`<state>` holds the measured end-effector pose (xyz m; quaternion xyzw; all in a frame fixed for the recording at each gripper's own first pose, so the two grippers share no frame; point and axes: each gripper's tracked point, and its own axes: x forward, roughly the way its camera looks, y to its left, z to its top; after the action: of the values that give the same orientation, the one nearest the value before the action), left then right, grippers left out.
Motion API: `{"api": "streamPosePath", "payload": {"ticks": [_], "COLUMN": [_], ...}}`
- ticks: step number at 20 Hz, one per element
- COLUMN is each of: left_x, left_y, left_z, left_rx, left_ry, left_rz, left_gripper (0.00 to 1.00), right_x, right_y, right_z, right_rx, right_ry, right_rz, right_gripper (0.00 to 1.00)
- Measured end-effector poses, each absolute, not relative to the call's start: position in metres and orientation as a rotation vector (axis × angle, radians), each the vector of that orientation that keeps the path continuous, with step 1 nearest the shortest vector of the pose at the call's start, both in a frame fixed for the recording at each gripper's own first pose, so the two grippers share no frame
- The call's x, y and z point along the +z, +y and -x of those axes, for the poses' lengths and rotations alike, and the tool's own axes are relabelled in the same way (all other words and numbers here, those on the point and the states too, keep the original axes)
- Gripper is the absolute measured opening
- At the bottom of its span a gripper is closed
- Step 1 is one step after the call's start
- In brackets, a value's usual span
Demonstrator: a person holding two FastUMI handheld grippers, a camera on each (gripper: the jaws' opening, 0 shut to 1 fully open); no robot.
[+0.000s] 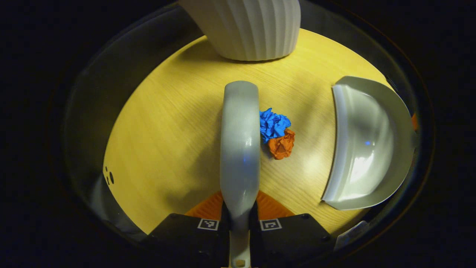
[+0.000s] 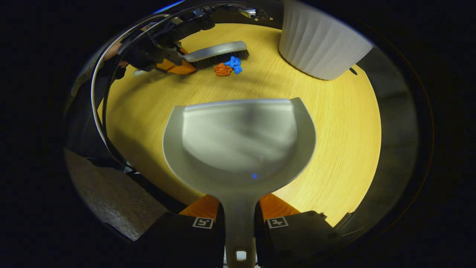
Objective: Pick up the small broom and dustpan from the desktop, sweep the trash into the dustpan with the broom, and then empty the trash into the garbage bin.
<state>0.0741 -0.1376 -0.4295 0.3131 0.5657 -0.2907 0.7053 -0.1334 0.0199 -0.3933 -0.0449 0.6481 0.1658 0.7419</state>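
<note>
Broom (image 1: 240, 145) sits clamped by its handle in my left gripper (image 1: 240, 223), head against the blue paper ball (image 1: 273, 124) and orange paper ball (image 1: 282, 144) on the desktop (image 1: 167, 130), while my right gripper (image 2: 240, 223) pinches the dustpan (image 2: 238, 141) handle, pan mouth facing them, apart.

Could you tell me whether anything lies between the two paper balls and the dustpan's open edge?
Nothing visible does. The blue ball and orange ball lie beside the broom, and bare table runs from them to the dustpan. The bin stands off to one side.
</note>
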Motion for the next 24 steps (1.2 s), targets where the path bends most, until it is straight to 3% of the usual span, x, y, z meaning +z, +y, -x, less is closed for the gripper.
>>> {"api": "streamPosePath", "payload": {"ticks": [4,10,11,13,20,21,22,24], "left_x": [-0.421,-0.411,-0.407,-0.398,-0.367,-0.359,-0.35,-0.341], "left_y": [-0.165,-0.189,-0.194,-0.2,-0.19,-0.185,-0.178,-0.167], "left_z": [-0.03,0.008,0.014,0.026,0.026,0.024,0.022,0.014], "left_rx": [-0.806,-0.899,-0.921,-0.96,-0.94,-0.921,-0.894,-0.815], "left_ry": [1.343,1.445,1.467,1.493,1.406,1.378,1.352,1.3], "left_rz": [-0.595,-0.444,-0.402,-0.344,-0.337,-0.339,-0.338,-0.311], "left_gripper": [0.25,0.25,0.25,0.25,0.25,0.25,0.25,0.24], "right_x": [-0.396,-0.401,-0.402,-0.408,-0.41,-0.408,-0.405,-0.4], "right_y": [0.018,0.021,0.023,0.025,0.023,0.024,0.024,0.025], "right_z": [0.132,0.134,0.136,0.133,0.137,0.137,0.137,0.14], "right_rx": [0.371,0.368,0.364,0.358,0.342,0.334,0.324,0.304], "right_ry": [1.405,1.376,1.372,1.363,1.258,1.247,1.235,1.221], "right_rz": [0.11,0.1,0.09,0.074,0.07,0.063,0.051,0.025], "right_gripper": [0.37,0.37,0.33,0.37,0.37,0.33,0.41,0.37]}}
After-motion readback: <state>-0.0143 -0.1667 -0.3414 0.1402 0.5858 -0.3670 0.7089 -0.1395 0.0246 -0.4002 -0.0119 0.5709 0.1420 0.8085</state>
